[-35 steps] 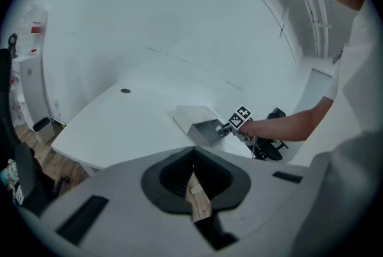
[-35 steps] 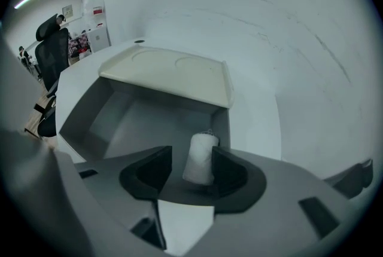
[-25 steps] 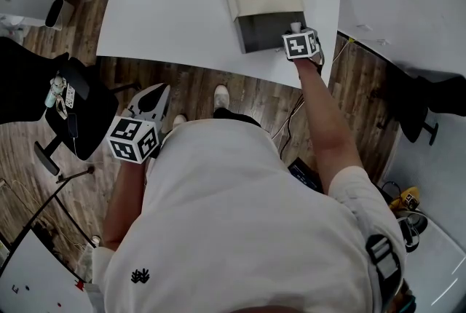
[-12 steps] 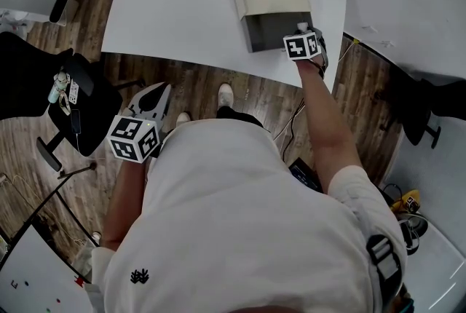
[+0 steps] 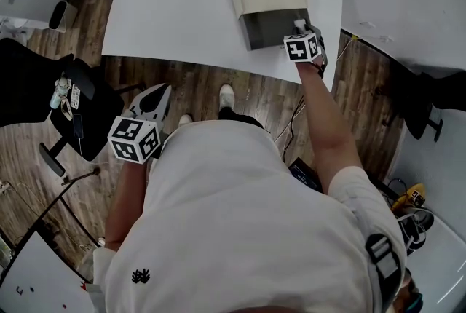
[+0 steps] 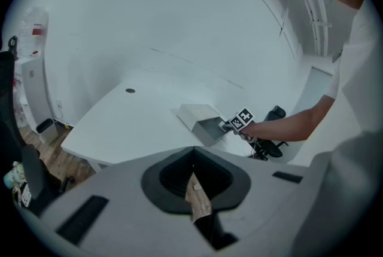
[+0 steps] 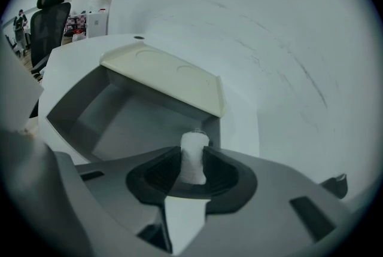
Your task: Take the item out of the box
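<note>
My left claw [image 5: 159,94] and right claw [image 5: 298,26] share one build: light grey moulded shell, black recessed pad seats, and behind the jaws a marker cube [image 5: 135,139] faced with black-and-white squares. The right claw's jaws are closing with a white item [image 7: 194,157] between them. Behind the claws: white short-sleeved T-shirt [image 5: 240,217] bearing a small black emblem [image 5: 140,276]. Between the claws: white shoes [image 5: 226,94]

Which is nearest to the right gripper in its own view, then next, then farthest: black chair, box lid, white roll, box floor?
1. white roll, between the closing jaws, touching both.
2. box floor, just beyond, left.
3. box lid, at the back.
4. black chair, far off, upper left.
</note>
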`<move>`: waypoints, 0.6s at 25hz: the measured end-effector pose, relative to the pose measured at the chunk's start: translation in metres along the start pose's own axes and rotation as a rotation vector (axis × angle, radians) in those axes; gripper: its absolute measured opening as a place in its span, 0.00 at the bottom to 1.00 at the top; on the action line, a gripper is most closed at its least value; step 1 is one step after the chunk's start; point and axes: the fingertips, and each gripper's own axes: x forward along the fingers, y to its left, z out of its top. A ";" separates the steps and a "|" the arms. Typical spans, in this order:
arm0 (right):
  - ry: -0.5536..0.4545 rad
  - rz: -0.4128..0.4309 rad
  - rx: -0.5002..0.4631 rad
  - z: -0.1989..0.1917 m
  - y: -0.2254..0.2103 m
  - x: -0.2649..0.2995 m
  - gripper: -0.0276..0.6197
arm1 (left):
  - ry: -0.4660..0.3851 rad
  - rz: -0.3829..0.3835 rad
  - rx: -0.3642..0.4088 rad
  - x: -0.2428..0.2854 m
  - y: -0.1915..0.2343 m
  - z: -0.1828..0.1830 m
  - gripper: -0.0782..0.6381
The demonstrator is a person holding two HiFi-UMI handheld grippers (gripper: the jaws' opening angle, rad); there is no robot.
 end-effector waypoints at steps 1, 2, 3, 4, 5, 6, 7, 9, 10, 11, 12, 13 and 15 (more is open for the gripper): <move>-0.009 -0.001 0.003 0.001 0.000 -0.003 0.23 | 0.000 -0.003 0.001 0.000 0.000 -0.001 0.12; -0.020 -0.002 0.005 0.002 0.000 -0.006 0.23 | 0.001 -0.007 0.003 -0.001 -0.001 -0.001 0.12; -0.032 -0.002 0.008 0.003 0.000 -0.009 0.23 | 0.001 -0.011 0.005 -0.002 -0.001 -0.002 0.12; -0.043 -0.002 0.011 0.005 0.000 -0.013 0.23 | 0.002 -0.015 0.008 -0.003 -0.001 -0.003 0.12; -0.055 -0.002 0.016 0.007 0.001 -0.017 0.23 | 0.002 -0.019 0.011 -0.004 -0.001 -0.004 0.12; -0.068 0.000 0.023 0.009 0.002 -0.021 0.22 | 0.001 -0.022 0.015 -0.005 0.000 -0.004 0.12; -0.081 0.000 0.031 0.010 0.002 -0.025 0.22 | 0.000 -0.025 0.019 -0.007 0.000 -0.004 0.12; -0.107 0.000 0.046 0.014 0.004 -0.035 0.22 | -0.003 -0.032 0.023 -0.010 0.001 -0.004 0.12; -0.118 -0.001 0.050 0.015 0.005 -0.041 0.22 | -0.005 -0.036 0.025 -0.012 0.002 -0.004 0.12; -0.128 0.000 0.054 0.017 0.007 -0.046 0.22 | -0.006 -0.041 0.027 -0.013 0.002 -0.005 0.12; -0.137 0.001 0.057 0.019 0.008 -0.052 0.22 | -0.006 -0.046 0.032 -0.015 0.002 -0.005 0.12; -0.145 0.002 0.060 0.021 0.010 -0.057 0.22 | -0.006 -0.051 0.039 -0.017 0.002 -0.005 0.12; -0.162 0.002 0.068 0.024 0.013 -0.069 0.22 | -0.007 -0.060 0.051 -0.019 0.002 -0.006 0.12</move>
